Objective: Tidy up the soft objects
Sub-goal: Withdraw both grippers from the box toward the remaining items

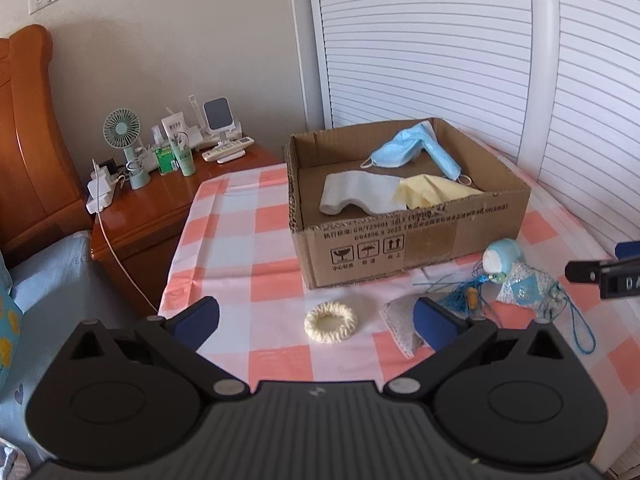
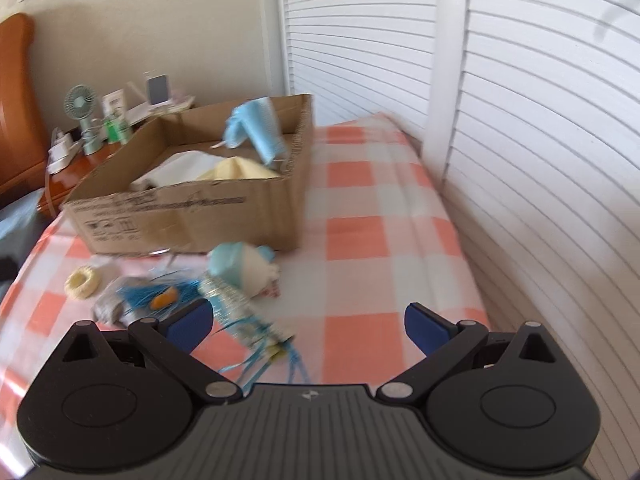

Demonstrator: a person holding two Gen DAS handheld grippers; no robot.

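Note:
An open cardboard box (image 1: 404,236) (image 2: 188,216) on the checked tablecloth holds blue face masks (image 1: 412,146) (image 2: 256,126), a white cloth (image 1: 356,196) and a yellow cloth (image 1: 432,194) (image 2: 236,170). In front of the box lie a cream knitted ring (image 1: 330,322) (image 2: 82,282), a grey cloth (image 1: 400,320), a blue tassel with an orange bead (image 1: 464,300) (image 2: 160,300), a small blue-and-white plush (image 1: 502,258) (image 2: 240,266) and a sparkly blue pouch (image 1: 528,292) (image 2: 226,300). My left gripper (image 1: 316,318) is open above the ring. My right gripper (image 2: 308,322) is open beside the pouch and shows at the left wrist view's right edge (image 1: 600,272).
A wooden nightstand (image 1: 160,204) at the left carries a green fan (image 1: 126,140) (image 2: 82,114), bottles, a remote and chargers. A wooden headboard (image 1: 24,140) and a bed stand further left. White louvred doors (image 1: 440,40) (image 2: 540,120) run close behind and right of the table.

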